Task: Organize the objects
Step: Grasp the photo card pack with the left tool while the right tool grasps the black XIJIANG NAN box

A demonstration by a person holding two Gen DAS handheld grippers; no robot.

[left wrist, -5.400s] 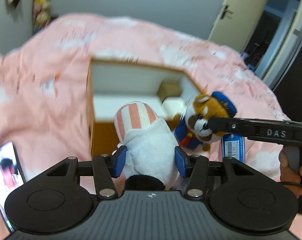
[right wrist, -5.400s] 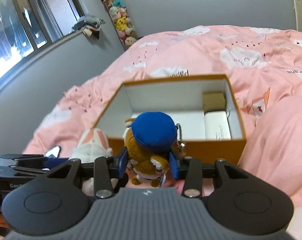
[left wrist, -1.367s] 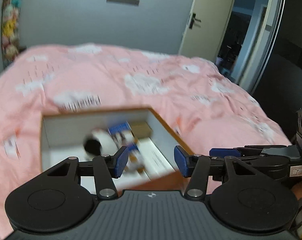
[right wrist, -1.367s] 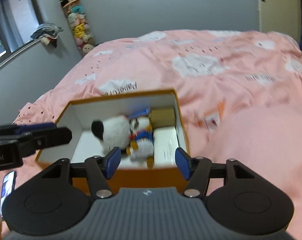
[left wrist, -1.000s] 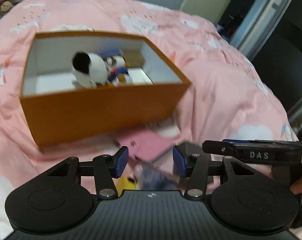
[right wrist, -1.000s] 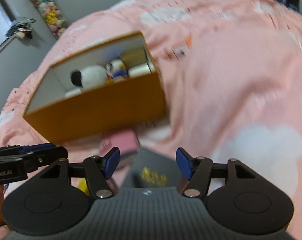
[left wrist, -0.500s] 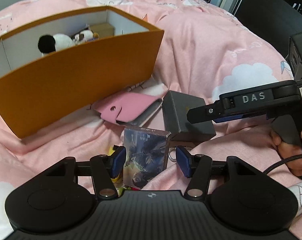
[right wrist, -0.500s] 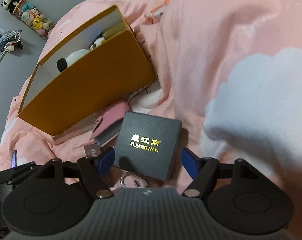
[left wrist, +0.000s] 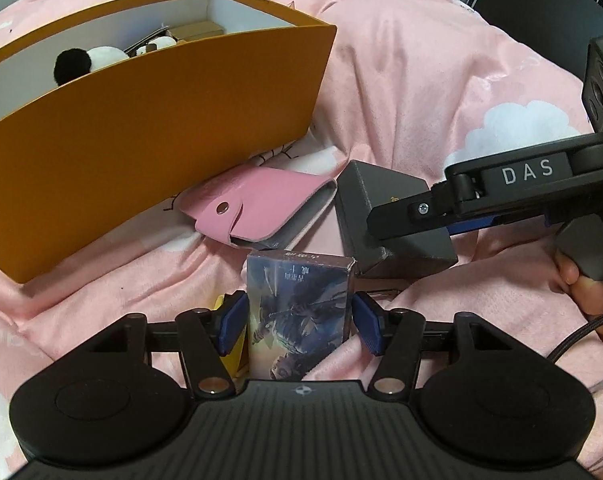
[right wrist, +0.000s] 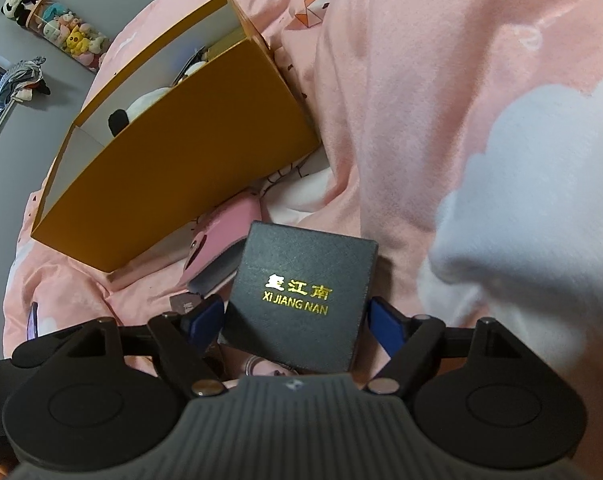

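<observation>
My left gripper (left wrist: 300,322) hangs low over the pink bedding, its jaws opening. A card box with a dark picture (left wrist: 299,312) stands between the blue pads, and I see no pad pressing on it. My right gripper (right wrist: 295,320) straddles a black box with gold lettering (right wrist: 301,288), jaws also opening, pads just clear of its sides. In the left wrist view that right gripper (left wrist: 381,220) reaches in from the right over the black box (left wrist: 381,200). The orange box (left wrist: 141,128) behind holds a white plush with a black tail (left wrist: 89,60).
A pink snap wallet (left wrist: 261,204) lies between the orange box and the black box. Something yellow (left wrist: 221,308) peeks out by the left pad. A metal ring (right wrist: 253,364) lies under the right gripper. A raised fold of pink duvet (right wrist: 481,140) fills the right side.
Both grippers, which earlier carried plush toys to the orange box, have sunk toward the bed. Their jaws have widened, and the card box and black box now sit between the pads.
</observation>
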